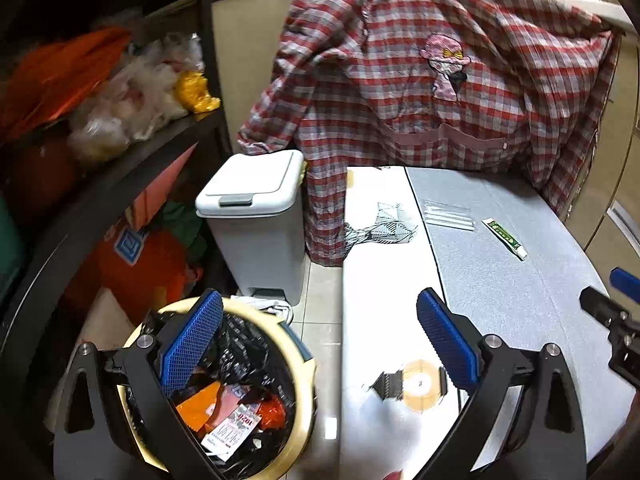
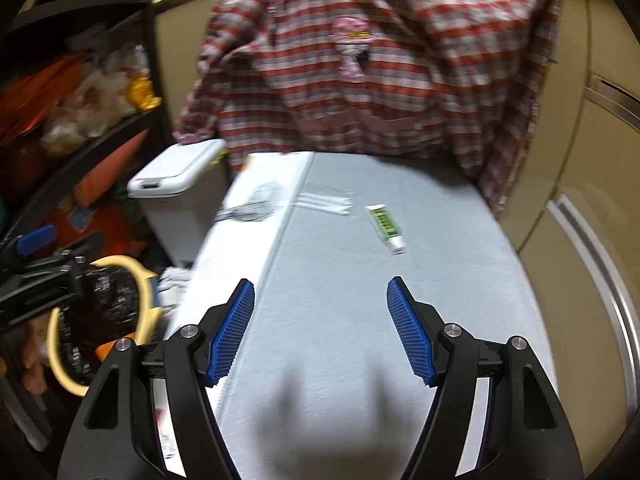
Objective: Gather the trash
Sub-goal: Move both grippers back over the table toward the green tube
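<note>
Broadly: plaid garment [image 1: 420, 92] drapes the counter edge behind the grey-white table [image 2: 360, 320]. Round bin [image 1: 298, 364] with black liner sits low beside the table's left edge, probably so scraps drop straight in. Lidded white bin [image 1: 252, 216] stands behind it, shut. Left gripper [image 1: 320, 344] spread wide, empty, straddling bin rim and table edge. Right gripper [image 2: 320, 328] likewise wide, empty, over bare table. Remaining trash lies far ahead: clear wrapper [image 1: 448, 214], small green tube [image 1: 505, 238].

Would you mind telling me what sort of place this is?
Probably a home kitchen or utility corner: a cluttered storage shelf, a white pedal bin, a plaid apron hanging off a countertop, and cabinet doors.
</note>
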`<state>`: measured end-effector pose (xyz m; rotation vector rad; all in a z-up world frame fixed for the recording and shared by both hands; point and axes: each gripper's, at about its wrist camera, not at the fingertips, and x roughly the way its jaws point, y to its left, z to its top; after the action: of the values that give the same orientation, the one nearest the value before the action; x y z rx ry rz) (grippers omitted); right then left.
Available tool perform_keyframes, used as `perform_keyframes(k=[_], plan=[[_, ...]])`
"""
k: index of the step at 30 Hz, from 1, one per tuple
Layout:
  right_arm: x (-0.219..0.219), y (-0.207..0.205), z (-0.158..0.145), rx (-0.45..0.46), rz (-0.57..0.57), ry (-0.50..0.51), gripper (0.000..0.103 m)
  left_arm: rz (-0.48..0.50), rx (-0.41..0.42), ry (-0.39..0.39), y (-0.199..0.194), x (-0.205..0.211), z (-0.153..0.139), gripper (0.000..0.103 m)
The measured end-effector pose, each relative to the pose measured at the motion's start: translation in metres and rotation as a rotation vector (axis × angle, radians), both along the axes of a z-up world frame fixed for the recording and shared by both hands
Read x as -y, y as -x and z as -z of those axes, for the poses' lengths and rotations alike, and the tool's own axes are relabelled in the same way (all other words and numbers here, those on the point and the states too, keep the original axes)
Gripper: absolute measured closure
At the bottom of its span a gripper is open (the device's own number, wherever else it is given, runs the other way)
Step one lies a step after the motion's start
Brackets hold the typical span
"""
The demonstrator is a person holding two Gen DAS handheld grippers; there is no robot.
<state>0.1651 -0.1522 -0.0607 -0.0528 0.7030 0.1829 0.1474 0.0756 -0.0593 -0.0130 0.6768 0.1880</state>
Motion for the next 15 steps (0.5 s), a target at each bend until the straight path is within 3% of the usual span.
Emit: perform_keyframes(k=[7,15], plan=[[0.042,-0.055,0.021,0.04,0.054,-0.009,0.034,0.012,0.022,0.027,-0.044,0.024,-0.01,0.009],[0.054,-0.122,0.06,-0.021,0.067,-0.014,0.034,0.026,-0.022,0.032,-0.085,0.034,0.026,0.009]])
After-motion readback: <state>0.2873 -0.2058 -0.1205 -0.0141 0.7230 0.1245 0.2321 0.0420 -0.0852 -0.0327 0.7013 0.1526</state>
